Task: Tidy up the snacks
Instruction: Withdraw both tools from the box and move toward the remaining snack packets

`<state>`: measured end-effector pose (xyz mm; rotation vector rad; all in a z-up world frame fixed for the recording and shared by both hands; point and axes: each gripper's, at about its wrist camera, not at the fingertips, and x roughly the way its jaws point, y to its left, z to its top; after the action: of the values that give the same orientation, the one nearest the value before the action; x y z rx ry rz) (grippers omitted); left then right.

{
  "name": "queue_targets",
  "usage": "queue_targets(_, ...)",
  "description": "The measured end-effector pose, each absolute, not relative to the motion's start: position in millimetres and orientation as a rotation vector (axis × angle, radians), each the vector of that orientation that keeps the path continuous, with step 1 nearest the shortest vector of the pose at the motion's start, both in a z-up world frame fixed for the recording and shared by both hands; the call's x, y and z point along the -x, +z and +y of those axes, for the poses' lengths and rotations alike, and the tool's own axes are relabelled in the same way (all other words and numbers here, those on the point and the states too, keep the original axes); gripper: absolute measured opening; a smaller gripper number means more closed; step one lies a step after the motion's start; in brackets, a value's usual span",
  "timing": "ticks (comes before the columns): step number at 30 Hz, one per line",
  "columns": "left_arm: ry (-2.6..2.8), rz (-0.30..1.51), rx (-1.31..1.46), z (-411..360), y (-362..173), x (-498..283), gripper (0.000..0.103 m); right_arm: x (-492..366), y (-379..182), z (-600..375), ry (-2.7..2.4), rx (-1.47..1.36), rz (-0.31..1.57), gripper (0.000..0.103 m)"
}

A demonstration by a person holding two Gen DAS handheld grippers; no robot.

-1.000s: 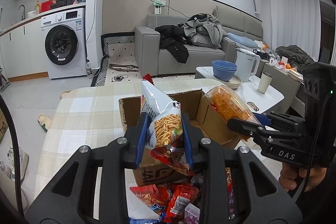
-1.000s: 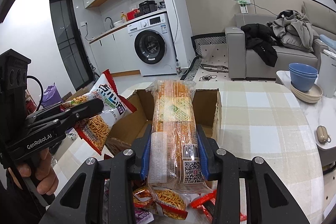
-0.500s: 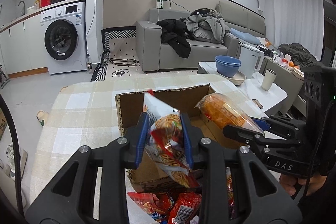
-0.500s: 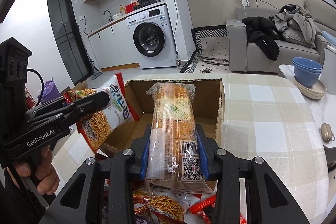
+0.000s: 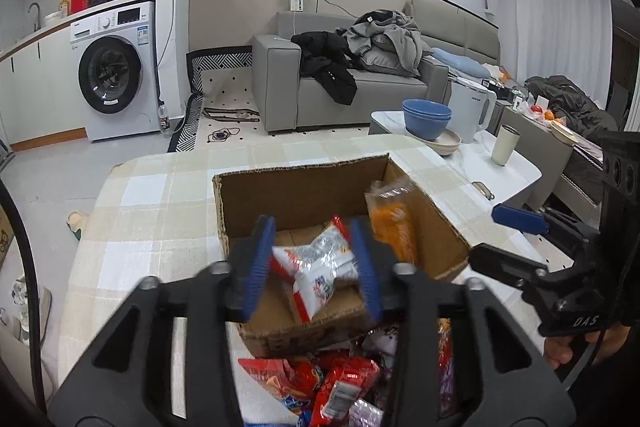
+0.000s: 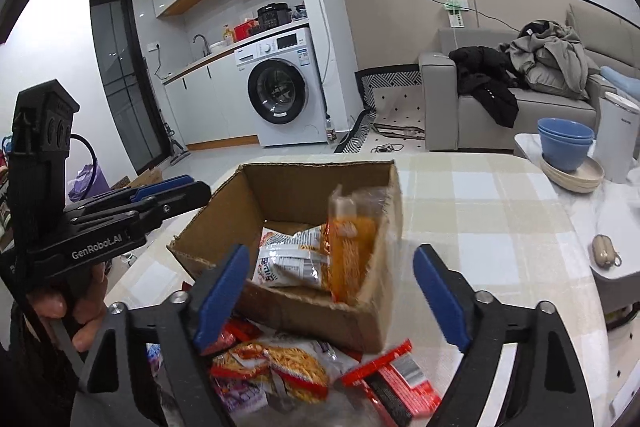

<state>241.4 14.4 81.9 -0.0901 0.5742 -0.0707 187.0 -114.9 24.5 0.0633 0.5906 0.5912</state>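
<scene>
Inside the cardboard box (image 6: 280, 195), both just-released packets, the noodle bag (image 5: 320, 263) and orange pack (image 6: 352, 251), apparently land; the left gripper (image 5: 316, 263) and right gripper (image 6: 332, 291) are opening, empty, with more snacks (image 6: 280, 363) waiting.

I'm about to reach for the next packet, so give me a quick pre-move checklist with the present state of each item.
1. Right gripper free: ok, jaws opening, nothing pressed between its pads.
2. Left gripper free: ok, jaws opening, the white snack bag lies beyond the pads.
3. Orange packet settled in the cardboard box: not ok, blurred, upright against the right wall.
4. White snack bag inside the box: ok.
5. Loose snacks left before the box: ok.
6. Box flat on the checked tablecloth: ok.
</scene>
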Motion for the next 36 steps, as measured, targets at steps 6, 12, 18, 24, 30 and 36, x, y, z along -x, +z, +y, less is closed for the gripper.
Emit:
queue_targets(6, -0.074, 0.574, 0.118, 19, 80, -207, 0.092, -169, 16, -139, 0.569, -0.077, 0.616, 0.101)
queue_targets(12, -0.05, 0.591, 0.131, 25, 66, -165, 0.102, -153, 3, -150, 0.553, -0.072, 0.639, 0.102)
queue_targets(18, -0.02, 0.624, 0.121, 34, 48, -133, 0.102, -143, -7, -156, 0.533, -0.07, 0.66, 0.102)
queue_targets(24, -0.012, 0.645, 0.119, 42, 25, -107, 0.102, -141, -10, -158, 0.502, -0.029, 0.68, 0.102)
queue_targets(30, -0.001, 0.684, 0.12, 49, 8, -99, 0.102, -140, -12, -160, 0.495, -0.011, 0.691, 0.102)
queue_targets(36, 0.006, 0.717, 0.127, 53, -5, -101, 0.102, -142, -15, -157, 0.494, -0.006, 0.711, 0.102)
